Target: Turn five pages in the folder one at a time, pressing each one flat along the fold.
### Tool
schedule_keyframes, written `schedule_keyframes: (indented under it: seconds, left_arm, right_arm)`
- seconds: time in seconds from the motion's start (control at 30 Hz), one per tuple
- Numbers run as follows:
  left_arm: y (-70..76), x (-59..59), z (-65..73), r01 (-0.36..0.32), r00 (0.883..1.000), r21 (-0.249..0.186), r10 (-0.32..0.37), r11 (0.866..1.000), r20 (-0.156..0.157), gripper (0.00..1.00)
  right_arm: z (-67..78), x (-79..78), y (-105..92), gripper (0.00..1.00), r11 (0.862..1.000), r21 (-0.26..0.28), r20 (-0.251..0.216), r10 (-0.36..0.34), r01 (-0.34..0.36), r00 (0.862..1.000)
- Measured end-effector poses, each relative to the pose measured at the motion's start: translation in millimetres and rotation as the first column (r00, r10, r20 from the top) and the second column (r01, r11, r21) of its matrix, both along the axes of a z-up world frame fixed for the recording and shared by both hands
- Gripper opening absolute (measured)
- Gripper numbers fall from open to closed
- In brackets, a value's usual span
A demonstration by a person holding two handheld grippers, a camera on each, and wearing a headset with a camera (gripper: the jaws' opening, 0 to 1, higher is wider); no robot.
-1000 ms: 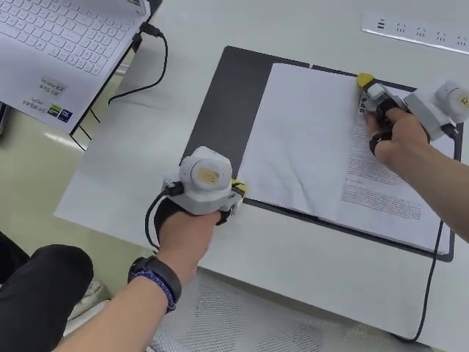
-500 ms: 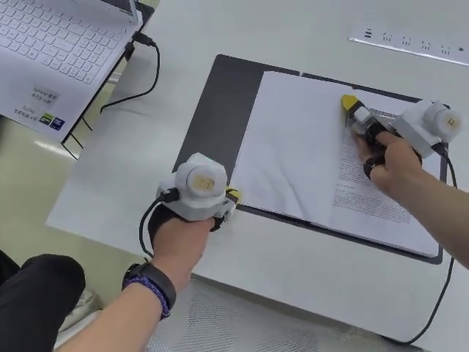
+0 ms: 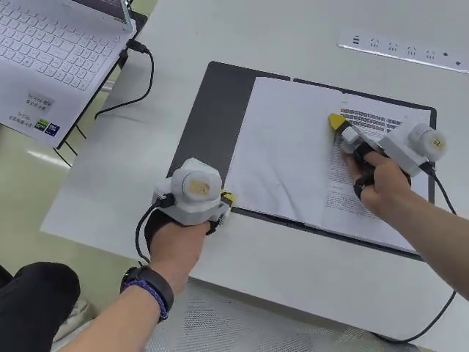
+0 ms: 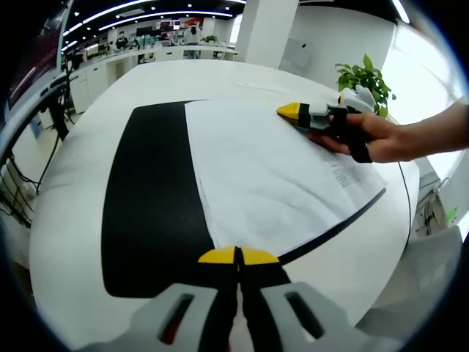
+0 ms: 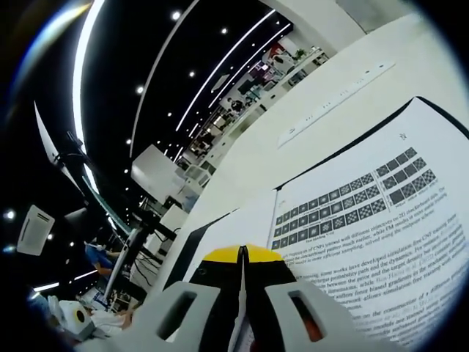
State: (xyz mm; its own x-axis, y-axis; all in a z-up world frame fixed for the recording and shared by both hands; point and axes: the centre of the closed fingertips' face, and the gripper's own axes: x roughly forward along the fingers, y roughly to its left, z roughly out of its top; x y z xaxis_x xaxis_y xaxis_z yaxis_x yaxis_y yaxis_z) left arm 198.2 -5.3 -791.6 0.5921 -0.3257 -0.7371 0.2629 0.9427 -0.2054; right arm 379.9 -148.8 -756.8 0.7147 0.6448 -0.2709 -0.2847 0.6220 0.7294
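Black folder (image 3: 209,125) lies open on the white worktop (image 3: 293,37), its inner left cover bare and dark. A blank white turned page (image 3: 282,147) lies over to the left of the fold, and the printed page (image 3: 344,209) with text and a grid of small figures lies to the right. Right hand-held gripper (image 3: 337,122): yellow tips pressed together, nothing seen between them, set down on the paper at the fold near its far end. Left hand-held gripper (image 3: 226,198): jaws also together, tips at the near corner of the turned page by the folder's front edge; cannot tell if they catch the sheet or only rest there. The turned page shows faint ripples and lifts slightly toward the fold. Judgement: at least one page is over, and this one is at the pressing stage, with most of the crease toward the near edge not yet run down. How many of the five are done cannot be read from the stack, and the pages left to turn cannot be counted. Laptop (image 3: 51,59) and power strip (image 3: 403,51) sit well apart from the work.
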Motion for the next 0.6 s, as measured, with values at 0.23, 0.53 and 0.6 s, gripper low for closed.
schedule_keyframes:
  seconds: [0.23,0.53,0.6]
  left_arm:
    - [0.1,-0.4,-0.2,0.001,1.000,-0.003,-0.001,1.000,0.002,0.00]
    - [0.2,-0.7,-0.3,0.000,1.000,-0.001,0.000,1.000,0.006,0.00]
    - [0.2,-0.7,-0.2,0.000,1.000,-0.001,0.000,1.000,0.008,0.00]
  right_arm:
    - [1.2,-19.2,-2.0,0.00,1.000,0.016,0.003,-0.004,0.004,1.000]
    - [-0.4,-46.8,-4.1,0.00,1.000,0.012,0.011,0.011,-0.011,1.000]
    - [-1.2,-53.6,-5.4,0.00,1.000,0.014,0.012,0.010,-0.010,1.000]
